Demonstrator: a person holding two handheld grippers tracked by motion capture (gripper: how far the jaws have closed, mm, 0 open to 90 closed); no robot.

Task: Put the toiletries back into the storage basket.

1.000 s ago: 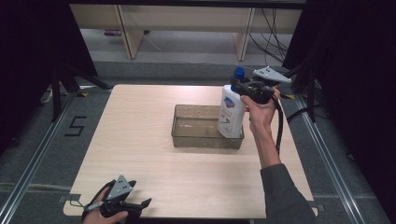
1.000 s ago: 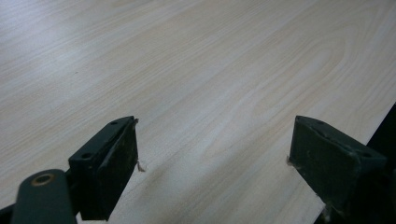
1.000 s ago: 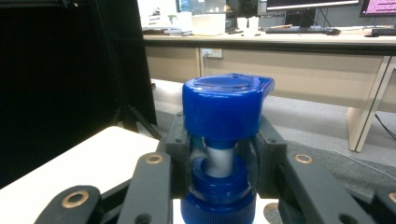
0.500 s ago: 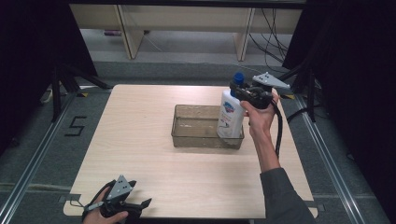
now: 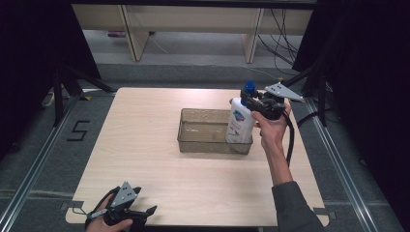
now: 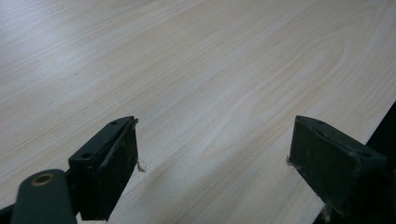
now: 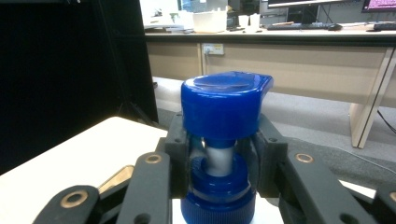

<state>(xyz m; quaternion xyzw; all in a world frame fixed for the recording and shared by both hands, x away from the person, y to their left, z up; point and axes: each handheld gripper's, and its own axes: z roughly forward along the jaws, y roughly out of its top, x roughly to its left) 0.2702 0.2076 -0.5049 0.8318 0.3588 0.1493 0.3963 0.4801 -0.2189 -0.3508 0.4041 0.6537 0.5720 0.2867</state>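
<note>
The right tool (image 5: 252, 102) is clamped on the neck of a white pump bottle (image 5: 239, 126), just under its blue pump head (image 5: 249, 87); in the right gripper view the two black jaws press in from both sides on the narrow white stem between the blue pump head (image 7: 223, 105) and the blue collar (image 7: 219, 193) below it. The bottle stands upright with its lower part inside a clear rectangular bin (image 5: 203, 138), at the bin's 3 o'clock end, close against that end wall. The bin sits near the middle of the pale wooden worktop (image 5: 145, 145), a little toward 2 o'clock from its centre. The person's right hand (image 5: 270, 126) grips the tool from the 3 o'clock side, the forearm running down toward 5 o'clock, with a black cable (image 5: 290, 140) looping beside the wrist. The left tool (image 5: 145, 212) lies far off at the worktop's 7 o'clock corner, held in the left hand (image 5: 104, 223), well apart from bin and bottle. In the left gripper view its jaws stand wide apart, with bare wood grain of the worktop (image 6: 210, 84) between them and nothing held
</note>
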